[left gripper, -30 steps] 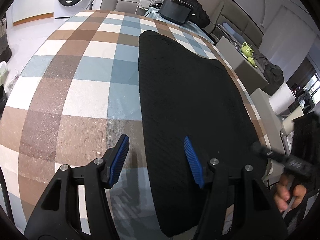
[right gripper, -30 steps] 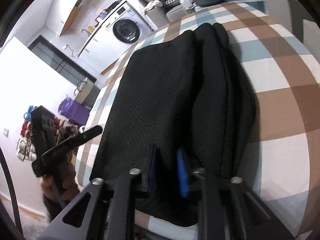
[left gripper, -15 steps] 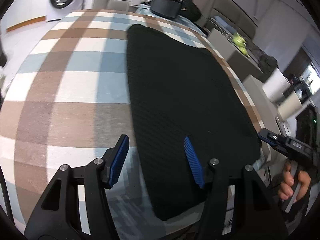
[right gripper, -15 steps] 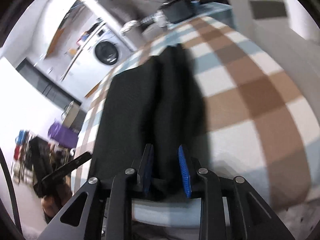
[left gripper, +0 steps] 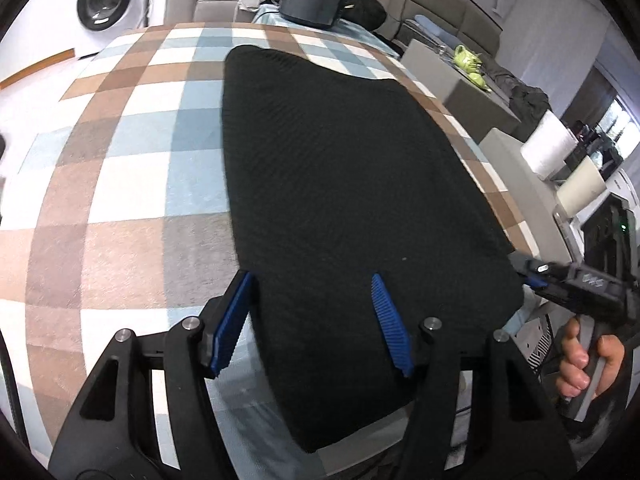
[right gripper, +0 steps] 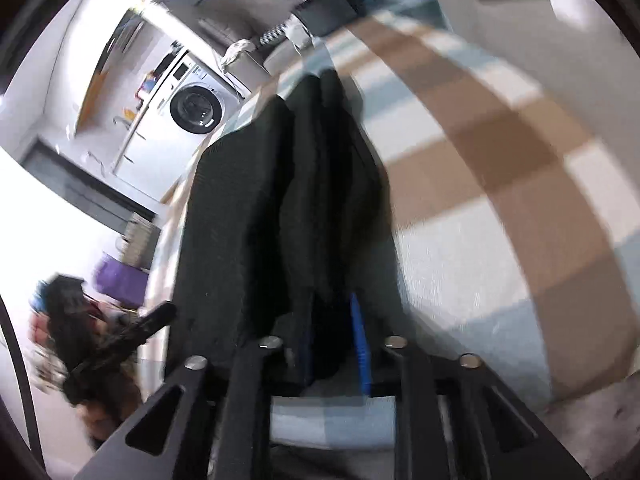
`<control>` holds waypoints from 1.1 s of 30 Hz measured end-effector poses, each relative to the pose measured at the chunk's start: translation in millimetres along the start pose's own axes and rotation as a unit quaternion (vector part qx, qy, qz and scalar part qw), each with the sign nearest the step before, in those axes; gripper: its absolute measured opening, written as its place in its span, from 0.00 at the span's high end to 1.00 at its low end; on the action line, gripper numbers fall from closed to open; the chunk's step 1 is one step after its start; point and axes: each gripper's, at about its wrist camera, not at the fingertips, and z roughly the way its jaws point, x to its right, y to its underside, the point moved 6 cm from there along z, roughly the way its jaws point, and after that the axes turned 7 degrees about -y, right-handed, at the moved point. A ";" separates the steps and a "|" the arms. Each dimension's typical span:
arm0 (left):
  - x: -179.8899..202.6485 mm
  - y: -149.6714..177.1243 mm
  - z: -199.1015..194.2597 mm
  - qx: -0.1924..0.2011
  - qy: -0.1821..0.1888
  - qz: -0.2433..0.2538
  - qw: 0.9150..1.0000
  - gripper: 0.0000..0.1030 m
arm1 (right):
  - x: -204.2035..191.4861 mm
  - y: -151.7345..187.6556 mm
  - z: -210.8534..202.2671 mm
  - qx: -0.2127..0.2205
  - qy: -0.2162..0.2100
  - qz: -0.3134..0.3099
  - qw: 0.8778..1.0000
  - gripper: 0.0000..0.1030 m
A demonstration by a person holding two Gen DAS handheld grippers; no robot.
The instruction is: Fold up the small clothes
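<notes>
The left gripper point(left gripper: 312, 320) hung over the near left corner of the black garment point(left gripper: 340, 168), its blue pads spread about halfway and opening a little more, gripping nothing; the left pad sat at the cloth's left edge and the right pad above the fabric. The garment lay flat on the checked tablecloth point(left gripper: 132, 168), its long axis running from the near edge away toward the far end of the table. At its near right corner the right gripper point(right gripper: 334, 336) was easing its jaws apart, a fold of the cloth between the pads point(right gripper: 360, 344) but seemingly no longer pinched. Both hands were at the near hem, so the next fold would probably carry it away along that axis.
</notes>
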 end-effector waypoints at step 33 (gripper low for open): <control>-7.7 0.2 5.8 0.003 -0.042 0.014 0.999 0.62 | -37.3 -9.1 50.0 -0.026 0.022 -0.123 0.992 0.72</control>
